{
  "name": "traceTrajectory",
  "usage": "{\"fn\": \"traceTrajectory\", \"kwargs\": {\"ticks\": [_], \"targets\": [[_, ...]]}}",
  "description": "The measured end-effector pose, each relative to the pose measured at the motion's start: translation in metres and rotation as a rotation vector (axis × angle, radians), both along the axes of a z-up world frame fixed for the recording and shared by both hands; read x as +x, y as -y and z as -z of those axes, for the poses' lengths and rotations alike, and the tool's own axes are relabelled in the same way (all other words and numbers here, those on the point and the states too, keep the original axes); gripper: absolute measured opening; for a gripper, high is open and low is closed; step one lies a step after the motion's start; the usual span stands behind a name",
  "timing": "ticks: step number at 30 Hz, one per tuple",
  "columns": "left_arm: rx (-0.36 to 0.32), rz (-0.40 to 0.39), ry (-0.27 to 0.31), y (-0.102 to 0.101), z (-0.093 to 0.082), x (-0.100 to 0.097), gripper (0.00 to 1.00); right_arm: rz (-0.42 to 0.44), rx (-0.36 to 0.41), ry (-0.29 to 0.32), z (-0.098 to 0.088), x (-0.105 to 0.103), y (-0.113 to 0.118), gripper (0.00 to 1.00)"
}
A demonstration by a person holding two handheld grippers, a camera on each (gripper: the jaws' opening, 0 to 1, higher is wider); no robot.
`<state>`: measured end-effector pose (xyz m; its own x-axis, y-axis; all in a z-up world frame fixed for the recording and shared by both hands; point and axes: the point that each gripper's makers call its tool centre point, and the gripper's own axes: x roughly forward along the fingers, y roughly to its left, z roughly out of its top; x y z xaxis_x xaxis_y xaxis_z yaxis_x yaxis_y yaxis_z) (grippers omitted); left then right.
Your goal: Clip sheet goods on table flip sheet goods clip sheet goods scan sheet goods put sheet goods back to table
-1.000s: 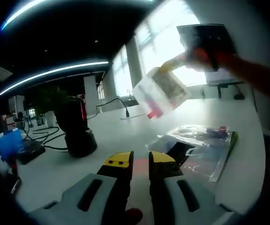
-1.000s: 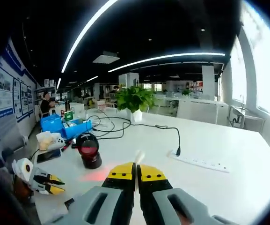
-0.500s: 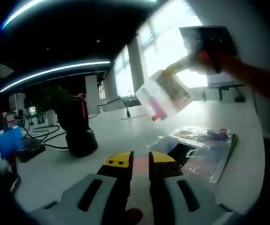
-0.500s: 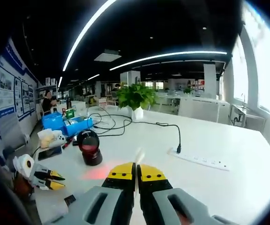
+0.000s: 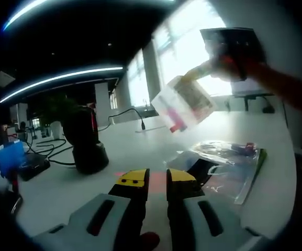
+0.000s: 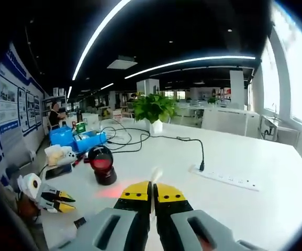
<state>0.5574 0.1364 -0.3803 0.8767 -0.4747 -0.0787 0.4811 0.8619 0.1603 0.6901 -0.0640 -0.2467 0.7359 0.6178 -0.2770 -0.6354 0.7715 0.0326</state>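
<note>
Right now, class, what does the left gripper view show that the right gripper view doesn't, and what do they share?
Left gripper view: the flat packet's face, held aloft by the right gripper, and clear bags lying on the table. Right gripper view: a potted plant, a power strip, blue bins. Shared: the black scanner and the white table.
</note>
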Motion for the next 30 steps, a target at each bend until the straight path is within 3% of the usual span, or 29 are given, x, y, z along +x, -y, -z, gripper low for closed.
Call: {"fn": "traceTrajectory", "kwargs": {"ticks": [8, 17, 30], "targets": [[-0.008, 0.008, 0.002, 0.0, -0.001, -0.001, 0.06, -0.001, -0.007, -0.014, 0.003, 0.002, -0.003, 0.0], [-0.005, 0.004, 0.01, 0.0, -0.002, 0.0, 0.06, 0.025, 0.013, -0.058, 0.008, 0.016, 0.016, 0.0], [-0.008, 0.007, 0.01, 0.001, -0.002, 0.0, 0.06, 0.081, -0.057, -0.09, 0.023, 0.036, 0.042, 0.0]]}}
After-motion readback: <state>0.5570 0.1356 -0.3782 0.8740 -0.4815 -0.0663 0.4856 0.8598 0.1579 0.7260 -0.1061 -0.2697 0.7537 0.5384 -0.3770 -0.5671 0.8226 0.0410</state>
